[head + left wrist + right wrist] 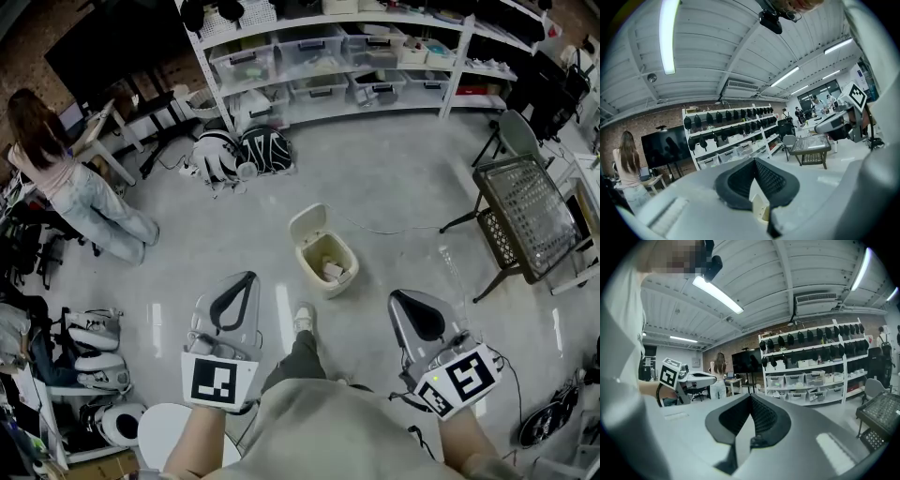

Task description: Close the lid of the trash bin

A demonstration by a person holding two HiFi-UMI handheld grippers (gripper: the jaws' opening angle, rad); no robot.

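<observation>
Trash bin (324, 255) stands open on the floor (394, 187), mid-frame, with its lid (308, 223) raised at its upper-left side.
Head view: your left gripper (246, 281) and right gripper (397, 298) hang below it, apart. Left gripper view: jaws pressed together, empty. Right gripper view: same. The lid looks like light, stiff plastic; nudge its top edge.

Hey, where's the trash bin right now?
In the head view the trash bin sits on the floor near the centre, lid open, just ahead of the person's shoe and between the left gripper and right gripper.
</observation>
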